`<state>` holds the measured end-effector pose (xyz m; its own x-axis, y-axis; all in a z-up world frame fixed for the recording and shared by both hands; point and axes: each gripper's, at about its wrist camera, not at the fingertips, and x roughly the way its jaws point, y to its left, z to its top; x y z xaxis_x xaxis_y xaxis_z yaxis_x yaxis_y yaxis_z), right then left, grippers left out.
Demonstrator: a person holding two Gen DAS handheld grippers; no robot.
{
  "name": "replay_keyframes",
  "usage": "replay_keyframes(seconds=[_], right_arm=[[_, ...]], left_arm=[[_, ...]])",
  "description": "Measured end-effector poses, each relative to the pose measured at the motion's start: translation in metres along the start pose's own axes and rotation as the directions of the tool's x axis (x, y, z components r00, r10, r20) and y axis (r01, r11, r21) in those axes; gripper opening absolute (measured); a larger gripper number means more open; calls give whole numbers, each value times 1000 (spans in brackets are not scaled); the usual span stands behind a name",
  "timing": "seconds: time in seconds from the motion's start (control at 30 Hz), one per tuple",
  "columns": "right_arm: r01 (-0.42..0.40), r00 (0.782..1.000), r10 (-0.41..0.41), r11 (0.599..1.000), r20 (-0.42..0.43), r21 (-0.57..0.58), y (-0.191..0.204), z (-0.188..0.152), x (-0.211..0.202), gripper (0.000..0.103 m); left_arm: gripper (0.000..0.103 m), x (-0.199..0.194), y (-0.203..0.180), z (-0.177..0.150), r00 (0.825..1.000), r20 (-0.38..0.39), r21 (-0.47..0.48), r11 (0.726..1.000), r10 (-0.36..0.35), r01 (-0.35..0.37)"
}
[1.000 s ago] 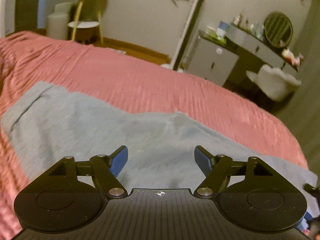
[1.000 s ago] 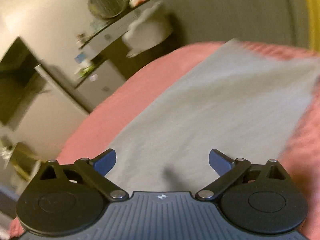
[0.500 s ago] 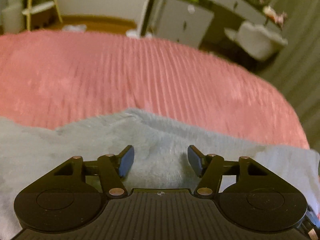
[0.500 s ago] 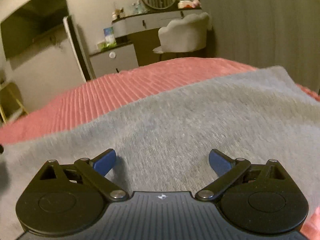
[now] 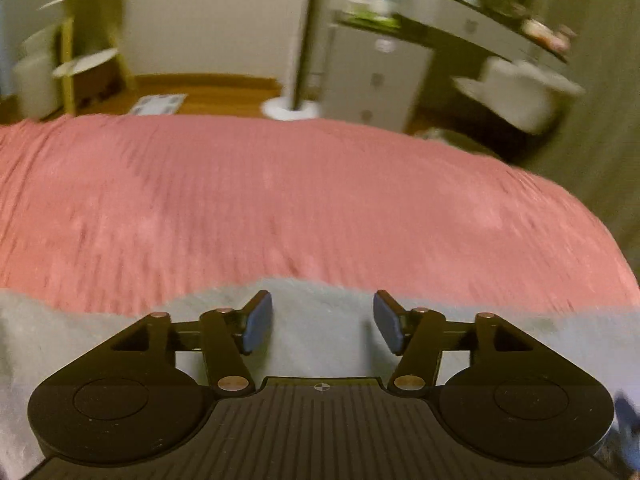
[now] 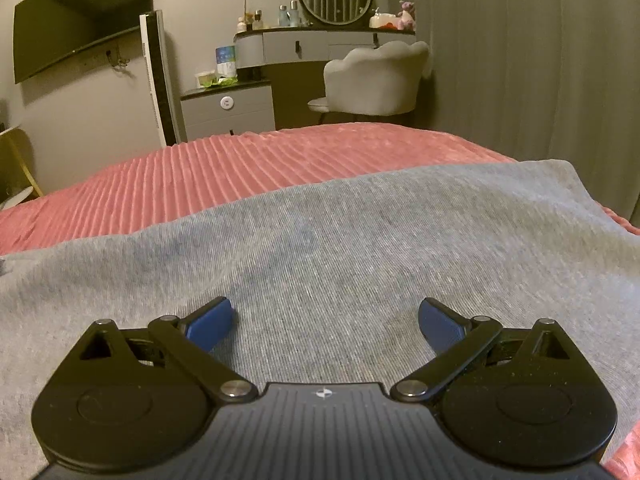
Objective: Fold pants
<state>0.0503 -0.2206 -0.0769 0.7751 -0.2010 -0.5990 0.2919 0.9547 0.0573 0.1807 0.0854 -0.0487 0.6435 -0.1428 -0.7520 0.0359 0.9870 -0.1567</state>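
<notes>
In the left wrist view we see our left gripper (image 5: 322, 322) at the bottom centre, its jaws partly apart with nothing between them, over the far edge of the grey pants (image 5: 320, 344) on the pink bedspread (image 5: 300, 200). In the right wrist view our right gripper (image 6: 325, 326) is spread wide and empty at the bottom, the pants (image 6: 340, 240) filling the lower half of the frame and the bedspread (image 6: 240, 164) above them.

Left gripper (image 5: 322, 322) and right gripper (image 6: 325, 322): black ribbed bodies, round discs, silver pivot screws, blue finger pads (image 6: 210, 324).
</notes>
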Motion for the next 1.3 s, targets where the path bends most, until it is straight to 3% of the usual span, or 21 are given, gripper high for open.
replay_keyframes(seconds=[0.1, 0.17, 0.3, 0.5, 0.6, 0.73, 0.83, 0.87, 0.93, 1.0, 1.1, 1.2, 1.3], right_arm=[[-11, 1000, 11, 1000, -8, 12, -2, 1, -1, 100], [-17, 1000, 18, 1000, -12, 16, -3, 2, 0, 100], [-28, 1000, 28, 999, -9, 29, -6, 3, 1, 100], [-22, 1000, 23, 1000, -14, 17, -5, 4, 2, 100], [-27, 999, 27, 999, -16, 24, -6, 5, 1, 100], [-29, 999, 29, 999, -19, 17, -5, 4, 1, 100], [-26, 999, 26, 1000, -20, 10, -4, 4, 1, 100], [-28, 999, 28, 1000, -20, 13, -5, 4, 1, 100], [-33, 999, 33, 999, -19, 25, -6, 4, 1, 100], [-34, 999, 35, 999, -18, 36, -7, 5, 1, 100], [-37, 999, 38, 998, -20, 43, -7, 5, 1, 100], [-44, 999, 46, 997, -20, 57, -9, 6, 0, 100], [-38, 999, 40, 998, -21, 57, -8, 6, 1, 100]], left_arm=[[61, 13, -11, -9, 998, -55, 42, 999, -1, 3], [58, 24, -12, -10, 994, -111, 2, 1000, -4, 4], [60, 22, -24, -12, 989, -116, -10, 995, -96, 95], [64, 18, -65, -30, 980, -123, 112, 979, -155, 169], [65, 42, -79, -32, 991, -118, 180, 980, -66, 87], [70, 63, -85, -23, 999, -47, 148, 989, 16, -9], [64, 65, -95, -15, 989, -22, 162, 977, 144, -139], [64, 62, -97, -14, 993, -37, 147, 983, 114, -107], [66, 52, -101, -20, 998, -56, 114, 993, -36, 43], [70, 48, -108, -27, 994, -80, 117, 990, -73, 82], [73, 56, -119, -32, 995, -85, 170, 983, -52, 66], [72, 66, -132, -33, 995, -82, 158, 985, -55, 68], [78, 75, -146, -35, 999, -33, 252, 968, 19, -10]])
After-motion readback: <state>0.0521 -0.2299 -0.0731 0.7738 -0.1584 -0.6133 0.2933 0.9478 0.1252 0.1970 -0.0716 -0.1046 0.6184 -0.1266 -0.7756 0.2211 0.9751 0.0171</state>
